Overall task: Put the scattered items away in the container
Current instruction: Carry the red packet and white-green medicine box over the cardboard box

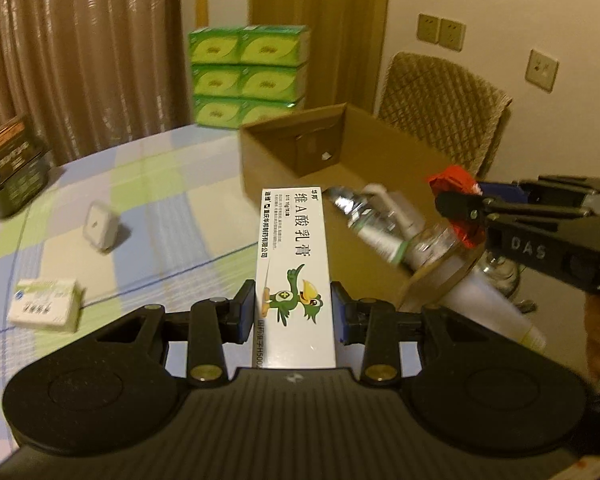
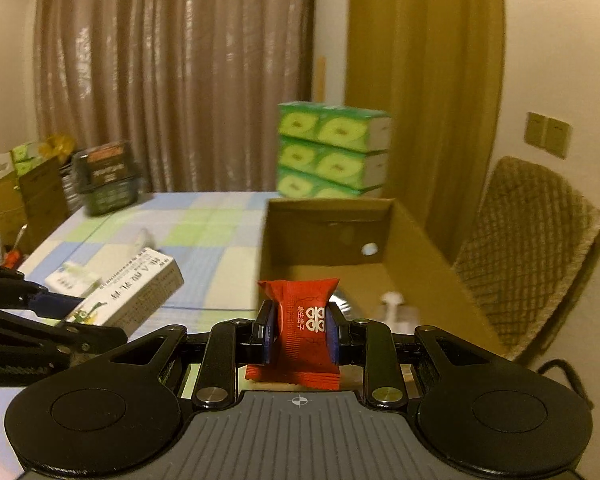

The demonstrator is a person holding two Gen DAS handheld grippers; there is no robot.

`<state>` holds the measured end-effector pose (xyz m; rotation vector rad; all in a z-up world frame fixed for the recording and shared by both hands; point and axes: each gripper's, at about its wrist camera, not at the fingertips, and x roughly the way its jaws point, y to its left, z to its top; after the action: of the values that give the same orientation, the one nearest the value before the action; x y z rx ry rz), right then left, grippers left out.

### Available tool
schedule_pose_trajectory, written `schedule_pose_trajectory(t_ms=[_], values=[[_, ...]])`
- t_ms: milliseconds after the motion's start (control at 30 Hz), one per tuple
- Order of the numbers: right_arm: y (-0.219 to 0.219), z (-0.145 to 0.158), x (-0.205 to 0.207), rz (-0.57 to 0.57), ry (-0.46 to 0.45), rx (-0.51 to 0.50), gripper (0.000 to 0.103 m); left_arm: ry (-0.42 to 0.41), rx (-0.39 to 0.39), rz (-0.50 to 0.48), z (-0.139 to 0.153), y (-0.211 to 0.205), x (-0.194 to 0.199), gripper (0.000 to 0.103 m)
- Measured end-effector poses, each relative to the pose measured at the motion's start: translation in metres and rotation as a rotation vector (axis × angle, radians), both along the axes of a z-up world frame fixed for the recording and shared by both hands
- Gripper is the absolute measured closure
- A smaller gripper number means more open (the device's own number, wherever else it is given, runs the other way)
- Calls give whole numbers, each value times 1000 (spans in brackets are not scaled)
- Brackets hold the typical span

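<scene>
Left gripper point(image 1: 293, 312) clamps ointment box point(image 1: 292, 276) — right gripper point(image 2: 299, 330) pinches red sachet point(image 2: 304, 320) beside cardboard box point(image 2: 428, 252).

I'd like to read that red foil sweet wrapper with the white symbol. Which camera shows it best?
The right wrist view: the red foil sweet wrapper sits centred and face-on, clamped in the right gripper, its white print visible. The left wrist view shows only a crumpled red edge from the side, partly behind the fingers.

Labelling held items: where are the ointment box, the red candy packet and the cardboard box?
ointment box point(image 1: 294, 276), left wrist view, printed front face.
red candy packet point(image 2: 306, 324), right wrist view, wrapper middle.
cardboard box point(image 2: 328, 210), right wrist view, far wall.
</scene>
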<state>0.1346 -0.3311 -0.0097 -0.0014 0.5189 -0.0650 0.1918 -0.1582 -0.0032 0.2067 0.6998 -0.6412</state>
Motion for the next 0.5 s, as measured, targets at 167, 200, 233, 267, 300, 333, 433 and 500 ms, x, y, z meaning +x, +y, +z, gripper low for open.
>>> schedule_pose_trajectory(t_ms=[167, 200, 233, 267, 300, 333, 433, 500], values=[[-34, 5, 6, -44, -12, -8, 80, -4, -31, -41, 10, -39, 8, 70], [-40, 6, 9, -51, -13, -6, 80, -4, -34, -48, 11, -46, 10, 70], [-46, 7, 11, -57, -15, -5, 80, -4, -38, -54, 12, -54, 13, 70], [-50, 8, 13, -62, -17, -3, 80, -3, -42, -59, 12, -61, 15, 70], [-56, 8, 15, -65, -18, 0, 80, -1, -47, -63, 13, -67, 17, 70], [-60, 9, 18, -67, -19, 3, 80, 3, -52, -67, 13, -74, 21, 70], [-71, 10, 23, -72, -23, 6, 80, 19, -69, -70, 12, -90, 31, 70], [-77, 8, 28, -74, -20, 14, 80, 31, -82, -68, 10, -99, 37, 70]])
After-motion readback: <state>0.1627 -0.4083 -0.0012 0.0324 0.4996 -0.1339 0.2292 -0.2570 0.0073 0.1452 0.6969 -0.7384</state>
